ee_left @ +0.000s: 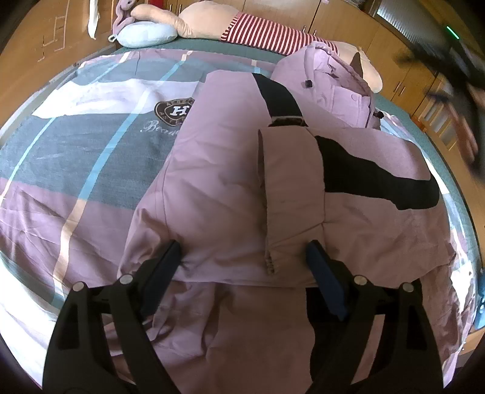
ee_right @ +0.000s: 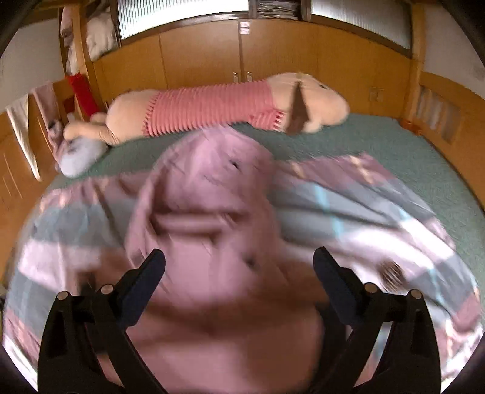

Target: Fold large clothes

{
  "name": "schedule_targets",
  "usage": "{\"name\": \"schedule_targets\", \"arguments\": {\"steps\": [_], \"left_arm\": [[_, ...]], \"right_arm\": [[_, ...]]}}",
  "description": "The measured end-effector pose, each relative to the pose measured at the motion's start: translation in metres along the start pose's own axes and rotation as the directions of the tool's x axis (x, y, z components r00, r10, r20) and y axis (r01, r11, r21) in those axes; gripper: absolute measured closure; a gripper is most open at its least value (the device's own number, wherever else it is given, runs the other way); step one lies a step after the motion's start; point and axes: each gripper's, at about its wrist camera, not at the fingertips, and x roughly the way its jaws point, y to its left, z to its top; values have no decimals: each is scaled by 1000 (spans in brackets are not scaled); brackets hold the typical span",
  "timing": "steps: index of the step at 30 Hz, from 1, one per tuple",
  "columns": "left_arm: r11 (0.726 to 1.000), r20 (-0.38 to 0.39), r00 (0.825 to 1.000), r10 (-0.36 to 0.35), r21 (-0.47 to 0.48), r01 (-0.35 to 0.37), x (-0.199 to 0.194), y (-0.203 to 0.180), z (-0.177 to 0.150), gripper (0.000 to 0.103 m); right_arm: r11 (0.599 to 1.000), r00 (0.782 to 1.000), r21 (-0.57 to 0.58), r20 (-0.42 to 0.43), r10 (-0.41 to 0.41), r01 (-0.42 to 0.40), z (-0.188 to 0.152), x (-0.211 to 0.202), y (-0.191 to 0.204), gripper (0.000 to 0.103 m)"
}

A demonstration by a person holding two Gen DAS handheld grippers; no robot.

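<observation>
blurred: jacket, quilt | blurred, cut off: right hand-held gripper

Across the lower and left parts of the left wrist view we see a patchwork duvet cover in grey-blue, lilac and white blocks with pale blue stripes, bearing a round crest with an "H" near the centre. Beneath it a green bed sheet shows at the right of the right wrist view. Along the top of both views lies a long beige plush toy in a red-and-white striped shirt. At upper left we see a pale blue cushion just beside the toy. Wooden cabinets fill the back wall, with ribbed glass panels above them.
</observation>
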Motion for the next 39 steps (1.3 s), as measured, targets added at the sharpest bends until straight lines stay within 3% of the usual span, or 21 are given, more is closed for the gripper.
{"name": "schedule_targets", "arguments": {"steps": [2, 4, 7, 8, 9, 10, 12, 15, 19, 22, 24, 25, 27, 30, 32, 33, 34, 36, 39], "left_arm": [[1000, 9, 1000, -1, 10, 1, 0, -1, -2, 16], [1000, 19, 1000, -17, 0, 17, -1, 2, -4, 16], [1000, 23, 1000, -20, -1, 20, 0, 3, -5, 16], [1000, 25, 1000, -19, 2, 19, 0, 2, -5, 16], [1000, 25, 1000, -20, 3, 20, 0, 1, -5, 16], [1000, 22, 999, -23, 3, 23, 0, 2, -5, 16], [1000, 19, 999, -30, -3, 30, 0, 3, -4, 16], [1000, 16, 1000, -24, -10, 24, -2, 3, -4, 16], [995, 25, 1000, -9, -102, 12, -25, 12, -4, 17], [983, 84, 996, 15, -185, 0, -70, 28, -3, 17], [986, 198, 978, 59, -167, -25, -107, 33, -2, 16], [984, 242, 962, 124, -157, -87, -123, 35, -4, 14], [979, 276, 946, 173, -153, -134, -136, 39, -9, 13], [975, 272, 943, 193, -161, -153, -140, 48, -9, 13], [974, 259, 947, 191, -171, -150, -137, 53, -7, 13], [974, 254, 949, 188, -173, -147, -136, 57, -6, 13], [973, 250, 950, 189, -176, -147, -135, 60, -4, 13], [972, 248, 951, 187, -188, -142, -135, 65, -3, 13], [971, 242, 956, 167, -207, -117, -133, 69, -7, 13]], "right_arm": [[998, 997, -35, -57, 53, -55, 29, 41, 38, 4], [997, 997, -72, -72, 29, -34, 47, 77, 67, 4], [999, 989, -34, -144, 25, -30, 52, 140, 90, 5], [1000, 984, -15, -179, 16, -19, 46, 157, 92, 9], [1000, 975, -1, -220, -12, 12, 38, 176, 93, 46], [1000, 972, 19, -233, 7, -2, 31, 180, 93, 96], [999, 992, 52, -129, 6, 1, 27, 162, 94, 97], [992, 995, -104, 82, -64, 72, 18, 98, 122, 99], [979, 950, -202, 308, 48, 16, -33, -31, 129, 99], [948, 927, -317, 355, 119, -1, -96, -97, 121, 99], [936, 936, -349, 310, 168, -52, -145, -127, 111, 99], [934, 942, -349, 284, 178, -71, -163, -133, 108, 99], [930, 960, -358, 219, 172, -85, -209, -139, 100, 98], [928, 983, -361, 115, 144, -94, -251, -131, 93, 95], [930, 993, -349, -5, 121, -115, -272, -125, 86, 87], [936, 992, -331, -55, 109, -122, -286, -126, 80, 71], [937, 993, -328, -64, 104, -119, -296, -133, 79, 45], [931, 998, -361, -12, 56, -56, -316, -156, 73, 14], [924, 992, -375, 121, -24, 69, -327, -200, 53, 10]]}}
